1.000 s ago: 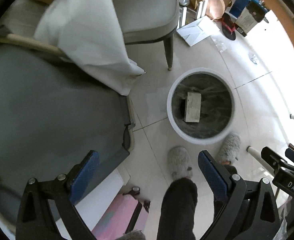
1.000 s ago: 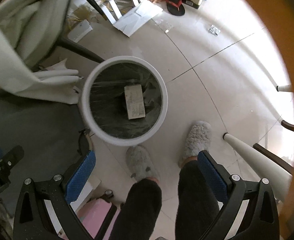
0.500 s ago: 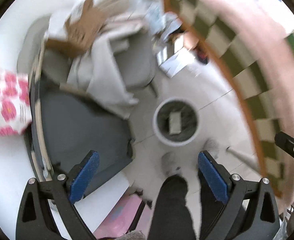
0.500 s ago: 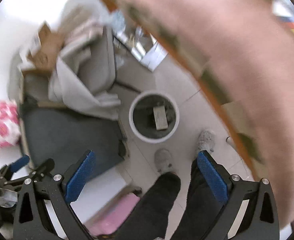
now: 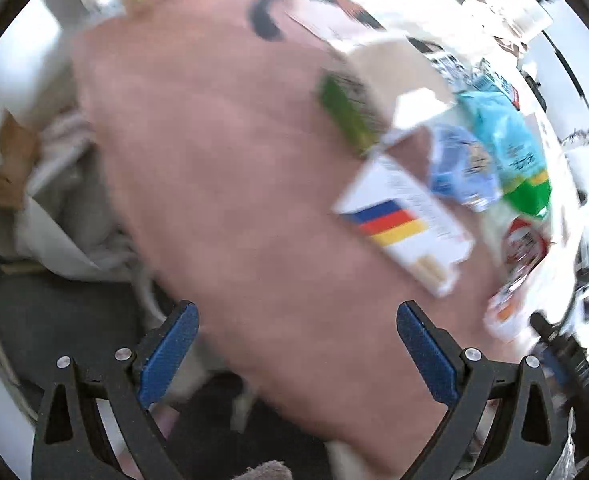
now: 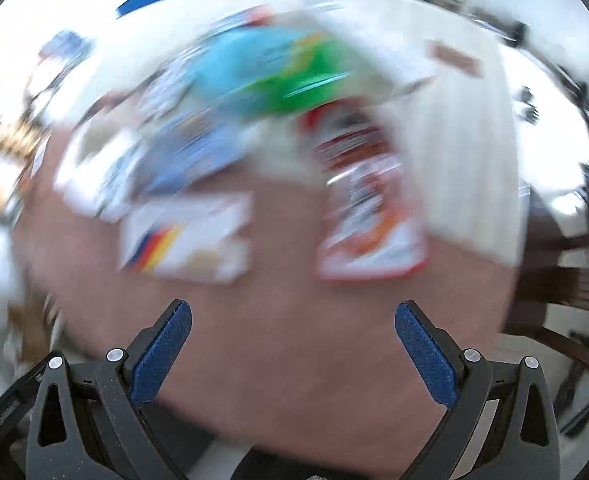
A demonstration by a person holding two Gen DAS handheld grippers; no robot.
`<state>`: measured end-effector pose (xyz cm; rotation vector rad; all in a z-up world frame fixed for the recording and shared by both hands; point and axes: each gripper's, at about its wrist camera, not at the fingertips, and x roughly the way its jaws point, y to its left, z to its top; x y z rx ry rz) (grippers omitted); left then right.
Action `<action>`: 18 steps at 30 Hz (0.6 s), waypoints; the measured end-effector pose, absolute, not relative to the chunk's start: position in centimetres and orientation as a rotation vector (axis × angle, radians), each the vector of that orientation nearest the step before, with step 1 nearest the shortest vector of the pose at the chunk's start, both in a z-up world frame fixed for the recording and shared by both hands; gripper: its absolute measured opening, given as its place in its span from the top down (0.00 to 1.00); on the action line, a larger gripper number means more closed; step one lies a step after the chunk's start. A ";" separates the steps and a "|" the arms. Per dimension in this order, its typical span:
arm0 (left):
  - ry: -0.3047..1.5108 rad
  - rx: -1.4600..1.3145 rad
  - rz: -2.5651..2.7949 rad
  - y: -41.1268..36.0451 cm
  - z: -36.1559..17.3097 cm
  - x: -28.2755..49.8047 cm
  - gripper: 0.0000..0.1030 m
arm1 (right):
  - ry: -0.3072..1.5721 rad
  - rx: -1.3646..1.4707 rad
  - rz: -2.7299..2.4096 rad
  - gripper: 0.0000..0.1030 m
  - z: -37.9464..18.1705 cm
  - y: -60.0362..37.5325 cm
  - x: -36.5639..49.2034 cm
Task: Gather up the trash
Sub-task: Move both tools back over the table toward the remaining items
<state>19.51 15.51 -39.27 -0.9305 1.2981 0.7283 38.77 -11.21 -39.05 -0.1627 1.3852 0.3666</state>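
Both units identical: left gripper (image 5: 296, 338) & right gripper (image 6: 292, 338) w/ black skeletal plastic arms, triangular cut-outs, round silver screws at pivots, textured blue pads (image 5: 166, 354) on finger inner faces; no markings legible.

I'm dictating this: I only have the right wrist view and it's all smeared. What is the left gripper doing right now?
Observer: The left gripper is open with nothing between its fingers, and the brown table is ahead of it.
Operator: Anything past the striped box that I can't make out?
Observer: A dark green packet lies beyond the striped box, farther along the table.
Operator: And off the table's edge?
Observer: White cloth is bunched to the left of the table.
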 end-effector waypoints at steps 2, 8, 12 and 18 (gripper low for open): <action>1.304 -1.042 0.745 15.3 -40.7 22.5 0.02 | 1.393 -0.135 0.318 0.00 -39.8 -12.6 41.6; 1.320 -1.291 0.857 15.3 -44.9 27.2 0.02 | 1.413 -0.132 0.272 0.00 -42.5 -14.1 46.0; 1.344 -1.326 0.931 15.1 -46.4 29.2 0.02 | 1.419 -0.137 0.264 0.00 -44.0 -14.1 46.6; 1.435 -1.243 1.035 15.5 -48.0 31.5 0.03 | 1.435 -0.105 0.274 0.00 -45.8 -13.9 47.1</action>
